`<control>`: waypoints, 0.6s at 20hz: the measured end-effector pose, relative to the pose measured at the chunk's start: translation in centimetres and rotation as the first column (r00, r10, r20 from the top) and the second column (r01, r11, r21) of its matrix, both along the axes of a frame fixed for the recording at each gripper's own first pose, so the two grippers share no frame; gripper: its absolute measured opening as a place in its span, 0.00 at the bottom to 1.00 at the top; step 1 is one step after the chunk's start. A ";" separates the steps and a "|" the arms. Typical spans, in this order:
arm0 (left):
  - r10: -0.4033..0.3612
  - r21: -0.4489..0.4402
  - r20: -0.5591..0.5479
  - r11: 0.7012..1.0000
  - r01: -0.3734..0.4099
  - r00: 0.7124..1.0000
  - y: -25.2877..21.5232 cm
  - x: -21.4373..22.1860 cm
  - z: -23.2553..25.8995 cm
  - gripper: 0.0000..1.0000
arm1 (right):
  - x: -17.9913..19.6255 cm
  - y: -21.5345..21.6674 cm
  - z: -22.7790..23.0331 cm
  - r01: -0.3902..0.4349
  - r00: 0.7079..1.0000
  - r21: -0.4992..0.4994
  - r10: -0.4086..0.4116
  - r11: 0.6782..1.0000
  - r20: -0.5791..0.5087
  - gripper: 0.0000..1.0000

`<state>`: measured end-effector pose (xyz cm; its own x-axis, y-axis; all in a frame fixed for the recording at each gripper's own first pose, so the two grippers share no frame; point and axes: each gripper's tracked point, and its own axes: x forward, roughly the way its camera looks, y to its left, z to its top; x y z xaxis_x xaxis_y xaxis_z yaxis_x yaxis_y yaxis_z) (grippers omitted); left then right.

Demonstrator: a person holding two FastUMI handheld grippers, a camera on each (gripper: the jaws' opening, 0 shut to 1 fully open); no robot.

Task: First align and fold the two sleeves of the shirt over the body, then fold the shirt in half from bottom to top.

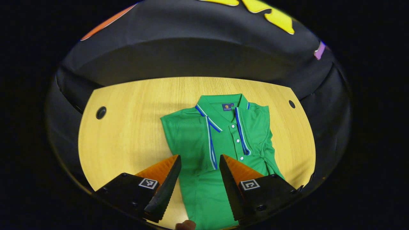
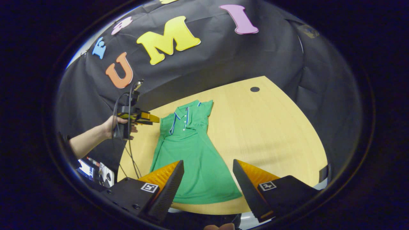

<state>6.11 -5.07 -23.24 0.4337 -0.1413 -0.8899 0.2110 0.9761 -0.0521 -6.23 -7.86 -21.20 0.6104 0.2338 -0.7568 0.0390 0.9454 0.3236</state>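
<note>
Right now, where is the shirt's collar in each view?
Left gripper view: the collar is just above centre, beyond the open left gripper.
Right gripper view: the collar is left of centre, near the top of the shirt.
Shared landmark: the dark round hole in the table.

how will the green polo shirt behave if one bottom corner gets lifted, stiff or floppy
Probably floppy: the green polo shirt lies flat with soft creases near its folded sleeves, so a lifted corner would likely drape and drag the rest. It looks thin and light, so it may slide on the smooth wooden table rather than stay put.
</note>
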 end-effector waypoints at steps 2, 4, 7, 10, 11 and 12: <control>-0.004 -0.031 0.047 1.000 0.005 0.999 0.2 -2.9 2.6 0.79 | 0.9 0.8 0.0 -0.051 0.998 -0.048 0.052 0.998 0.019 0.98; -0.003 -0.038 0.094 0.999 0.007 0.996 1.4 -6.2 4.4 0.80 | 1.2 1.6 -0.1 -0.091 0.995 -0.066 0.093 0.994 0.023 0.98; 0.024 -0.004 0.146 1.000 -0.024 0.989 4.4 -11.8 5.4 0.97 | 0.9 2.7 -0.9 -0.142 0.990 -0.089 0.144 0.986 0.015 0.98; 0.046 0.031 0.126 0.998 -0.050 0.991 6.8 -18.7 4.3 0.97 | -0.3 2.9 -1.7 -0.202 0.978 -0.156 0.207 0.967 0.020 0.98; 0.043 0.032 0.108 0.998 -0.046 0.993 7.0 -21.2 3.7 0.97 | -0.9 2.8 -2.0 -0.223 0.972 -0.186 0.233 0.957 0.033 0.98; 0.039 0.031 0.093 0.999 -0.042 0.995 7.2 -23.5 2.7 0.98 | -1.5 2.7 -2.4 -0.248 0.964 -0.221 0.263 0.943 0.038 0.98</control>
